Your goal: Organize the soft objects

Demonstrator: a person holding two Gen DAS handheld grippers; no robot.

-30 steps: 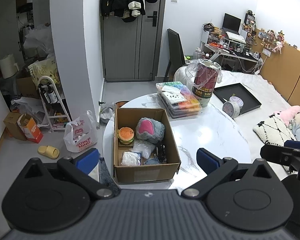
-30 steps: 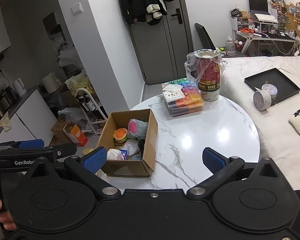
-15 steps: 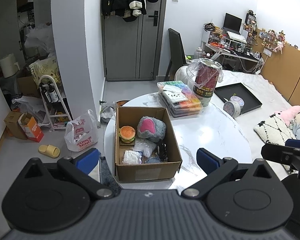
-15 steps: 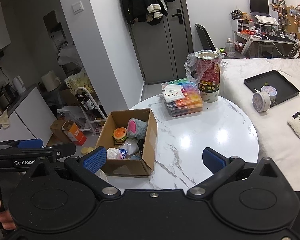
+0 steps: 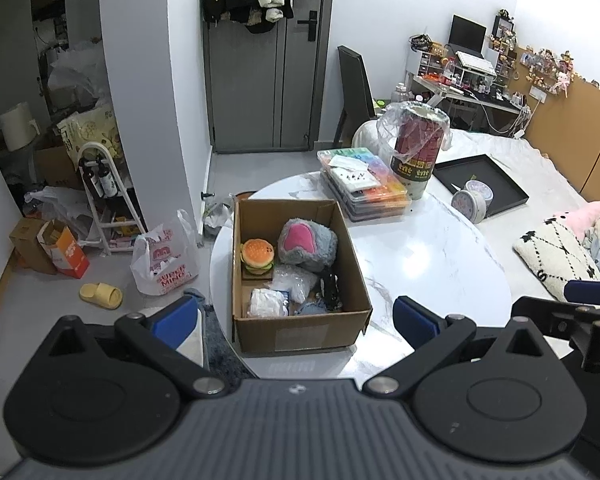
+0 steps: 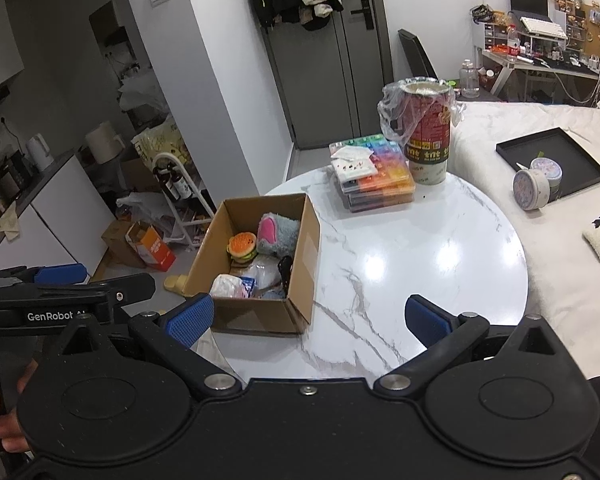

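An open cardboard box (image 5: pixel 300 328) (image 6: pixel 260 316) stands at the left edge of a round white marble table (image 5: pixel 440 264) (image 6: pixel 420 264). Inside lie a toy hamburger (image 5: pixel 257 255) (image 6: pixel 242 246), a grey plush with a pink patch (image 5: pixel 306 242) (image 6: pixel 276 234), clear plastic bags (image 5: pixel 294 282), a white packet (image 5: pixel 266 303) (image 6: pixel 226 286) and a black item (image 5: pixel 330 290). My left gripper (image 5: pixel 294 316) is open and empty, held above and in front of the box. My right gripper (image 6: pixel 306 316) is open and empty, above the table's near edge.
A stack of colourful pill organisers (image 5: pixel 364 182) (image 6: pixel 374 174) and a tall can wrapped in plastic (image 5: pixel 418 148) (image 6: pixel 426 136) stand at the table's back. A bed with a black tray (image 5: pixel 484 184) and round tins (image 6: pixel 534 184) lies right. Bags, a rack and a slipper (image 5: pixel 100 296) clutter the floor left.
Both grippers have drifted slightly; the box sits a little further right in the left view. Both stay open and empty.
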